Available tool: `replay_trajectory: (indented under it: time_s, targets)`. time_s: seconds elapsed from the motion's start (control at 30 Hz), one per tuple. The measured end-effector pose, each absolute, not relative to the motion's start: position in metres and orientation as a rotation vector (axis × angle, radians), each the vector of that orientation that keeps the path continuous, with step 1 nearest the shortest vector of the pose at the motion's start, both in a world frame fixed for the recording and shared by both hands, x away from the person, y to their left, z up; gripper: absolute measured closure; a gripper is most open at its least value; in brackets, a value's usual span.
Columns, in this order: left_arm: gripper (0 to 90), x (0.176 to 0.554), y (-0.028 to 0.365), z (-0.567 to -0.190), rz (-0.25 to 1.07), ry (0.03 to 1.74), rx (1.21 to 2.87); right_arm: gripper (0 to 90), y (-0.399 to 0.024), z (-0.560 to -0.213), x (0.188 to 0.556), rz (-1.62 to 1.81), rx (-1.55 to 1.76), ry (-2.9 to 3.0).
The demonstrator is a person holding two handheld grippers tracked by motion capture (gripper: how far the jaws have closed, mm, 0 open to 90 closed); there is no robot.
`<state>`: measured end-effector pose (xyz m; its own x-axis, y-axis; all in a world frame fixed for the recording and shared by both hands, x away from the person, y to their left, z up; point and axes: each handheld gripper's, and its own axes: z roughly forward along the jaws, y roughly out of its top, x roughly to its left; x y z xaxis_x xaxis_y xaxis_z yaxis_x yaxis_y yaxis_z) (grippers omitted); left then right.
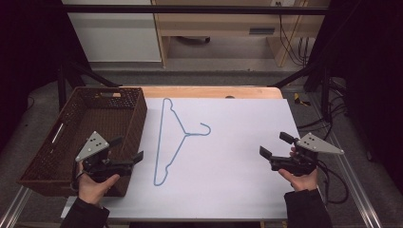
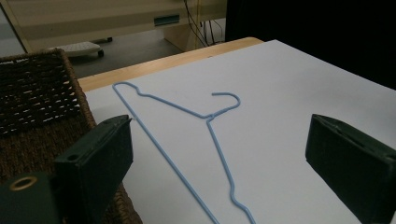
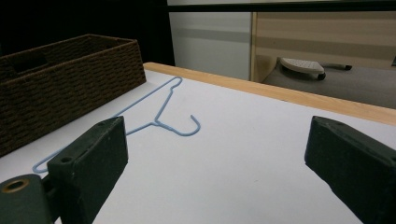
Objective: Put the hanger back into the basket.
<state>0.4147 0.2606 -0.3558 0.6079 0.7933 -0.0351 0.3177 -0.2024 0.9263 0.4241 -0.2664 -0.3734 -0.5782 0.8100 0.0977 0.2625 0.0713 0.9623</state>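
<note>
A thin light-blue wire hanger lies flat on the white sheet, its hook pointing right. It also appears as the hanger ahead of the left jaws and the hanger farther off past the right jaws. My left gripper hovers at the basket's right front corner, a little left of the hanger's near end, open and empty. My right gripper is held at the sheet's right side, well apart from the hanger, jaws wide open with nothing between them.
A dark brown woven basket stands along the table's left side, empty as far as visible. The wooden table edge runs along the back. Cables hang off the right side, and cabinets stand on the floor beyond.
</note>
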Motion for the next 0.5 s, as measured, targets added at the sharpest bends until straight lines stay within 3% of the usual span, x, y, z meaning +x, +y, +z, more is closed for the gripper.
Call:
replay_trajectory:
  time_s: [0.5]
  targets:
    - [8.2,0.413,0.249,-0.348,0.566,0.894,1.802,5.8,-0.26,-0.374,0.424,1.509,1.053,1.914]
